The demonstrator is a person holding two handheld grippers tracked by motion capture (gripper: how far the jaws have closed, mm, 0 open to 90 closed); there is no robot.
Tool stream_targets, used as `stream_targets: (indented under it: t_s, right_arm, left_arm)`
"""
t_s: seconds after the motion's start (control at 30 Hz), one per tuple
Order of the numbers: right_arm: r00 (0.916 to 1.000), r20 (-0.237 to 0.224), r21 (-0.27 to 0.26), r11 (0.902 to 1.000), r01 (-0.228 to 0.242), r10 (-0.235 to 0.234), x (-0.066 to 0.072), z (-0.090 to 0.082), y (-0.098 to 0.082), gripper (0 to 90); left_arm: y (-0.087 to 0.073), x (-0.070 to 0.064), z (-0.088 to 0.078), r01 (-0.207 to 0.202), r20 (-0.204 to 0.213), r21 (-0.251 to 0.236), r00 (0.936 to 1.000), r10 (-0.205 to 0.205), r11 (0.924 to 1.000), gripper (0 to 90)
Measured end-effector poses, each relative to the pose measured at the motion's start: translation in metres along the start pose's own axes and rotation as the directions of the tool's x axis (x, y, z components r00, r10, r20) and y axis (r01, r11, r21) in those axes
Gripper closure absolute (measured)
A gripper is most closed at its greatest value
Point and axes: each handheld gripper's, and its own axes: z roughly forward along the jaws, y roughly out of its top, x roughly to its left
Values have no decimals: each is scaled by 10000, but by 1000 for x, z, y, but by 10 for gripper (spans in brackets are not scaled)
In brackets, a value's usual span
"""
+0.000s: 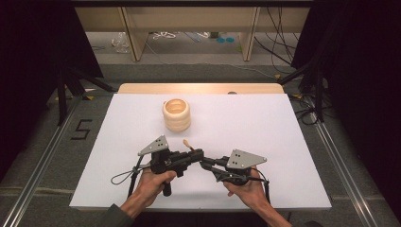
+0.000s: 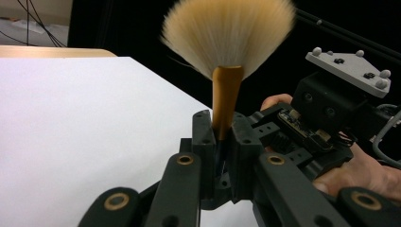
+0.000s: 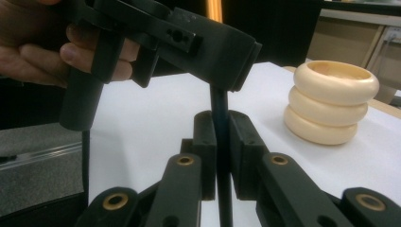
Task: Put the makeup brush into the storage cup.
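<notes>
A brush with an orange neck and a fan of pale bristles (image 2: 229, 33) stands upright between the two grippers, near the front middle of the white table top (image 1: 265, 127). My left gripper (image 2: 221, 125) is shut on the orange neck just under the bristles. My right gripper (image 3: 221, 125) is shut on the brush's dark thin handle (image 3: 218, 101), directly below the left gripper's jaws. In the high view the left gripper (image 1: 196, 153) and right gripper (image 1: 204, 163) meet tip to tip, with the brush head (image 1: 187, 143) sticking out above them.
A cream holder made of three stacked rings (image 1: 176, 114) stands upright and open-topped behind the grippers, toward the table's far side; it shows as well in the right gripper view (image 3: 331, 101). A wooden edge (image 1: 198, 88) borders the far end. Dark stands flank the table.
</notes>
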Motion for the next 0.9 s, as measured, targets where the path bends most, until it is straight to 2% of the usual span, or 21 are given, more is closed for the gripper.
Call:
stream_targets:
  t_s: [0.1,0.17,0.2,0.23,0.27,0.3,0.33,0.37,0.43,0.47,0.53,0.63,0.67,0.73,0.8,0.87,0.9]
  right_arm:
    - [9997,240,125,9999,24,-27,0,1,-1,684]
    - [9990,411,104,9998,-177,173,0,1,0,591]
    - [9983,532,250,9993,-264,250,0,-1,0,555]
    - [9973,666,189,9993,-330,316,-1,-1,0,525]
    - [9970,631,150,9988,-467,456,-2,-2,0,498]
    - [9949,841,228,9981,-579,558,-2,-3,1,476]
    - [9944,812,297,9971,-702,676,-3,-5,1,457]
    - [9930,950,321,9967,-740,707,-4,-6,1,441]
    - [9900,1076,303,9950,-946,909,-6,-9,1,411]
    - [9881,1182,353,9940,-1034,986,-6,-10,1,398]
    - [9866,1275,253,9941,-1055,1014,-8,-12,1,379]
    - [9819,1610,582,9922,-1098,993,-10,-18,2,345]
    - [9799,1729,507,9926,-1100,998,-11,-18,1,338]
    - [9745,1871,649,9883,-1384,1242,-12,-21,0,304]
    - [9696,2025,769,9849,-1553,1371,-13,-24,-1,290]
    - [9668,2145,764,9844,-1585,1390,-15,-26,-2,277]
    - [9661,2140,810,9829,-1652,1447,-16,-27,-2,269]
  left_arm:
    - [2,0,-1,-70,-3,28,10000,70,10000,833]
    - [3,0,-3,-9,-274,123,9996,12,9999,833]
    - [4,1,-4,-104,-278,168,9996,109,9998,833]
    - [4,2,-5,-3,-419,214,9991,12,9998,833]
    - [5,3,-6,-74,-458,271,9989,86,9996,833]
    - [5,4,-6,-153,-536,308,9984,169,9994,833]
    - [6,4,-7,-96,-702,357,9975,121,9993,833]
    - [7,6,-8,-375,-683,444,9968,405,9983,833]
    - [9,7,-9,-659,-860,544,9938,704,9963,833]
    - [10,6,-10,-566,-1145,635,9914,636,9964,833]
    - [13,7,-12,-782,-1408,765,9861,884,9940,833]
    - [16,10,-14,-972,-1795,953,9772,1132,9907,833]
    - [17,12,-15,-1008,-1941,1007,9737,1189,9898,833]
    - [19,16,-17,-1192,-2159,1169,9660,1424,9860,833]
    - [20,19,-18,-1117,-2397,1163,9611,1370,9869,832]
    - [23,24,-20,-1344,-2600,1360,9512,1663,9815,832]
    - [23,27,-20,-1314,-2712,1396,9482,1656,9814,832]
